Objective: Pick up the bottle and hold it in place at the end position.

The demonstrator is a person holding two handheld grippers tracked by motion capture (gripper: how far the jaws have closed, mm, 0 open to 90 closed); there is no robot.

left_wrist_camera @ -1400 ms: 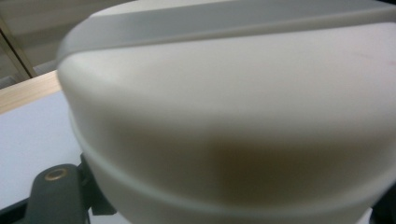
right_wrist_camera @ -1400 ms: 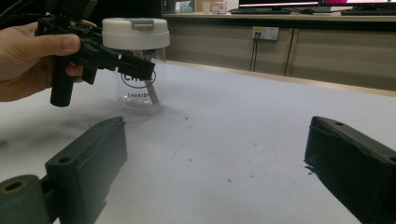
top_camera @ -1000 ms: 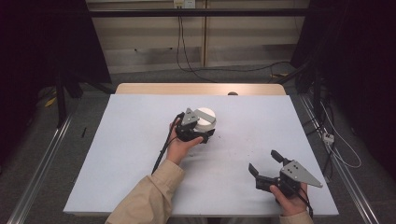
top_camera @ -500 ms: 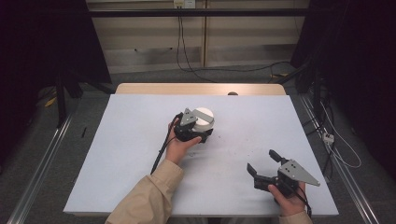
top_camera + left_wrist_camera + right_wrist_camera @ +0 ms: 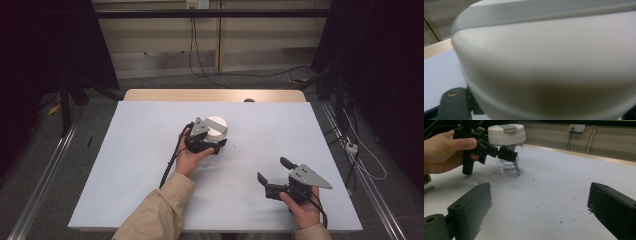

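Left gripper (image 5: 212,142), frame centre, pinches the jar (image 5: 509,162) below its lid (image 5: 506,133). Right gripper (image 5: 275,176), lower right, spread, empty. Advise steadying the jar before twisting.

Left gripper (image 5: 212,145) clamped, right gripper (image 5: 272,175) agape.

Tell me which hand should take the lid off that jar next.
Right, probably. The left tongs are clamped on the jar below its white lid, steadying it upright on the table. The right tongs stand open and empty nearby, jaws pointing toward the jar, free to reach the lid.
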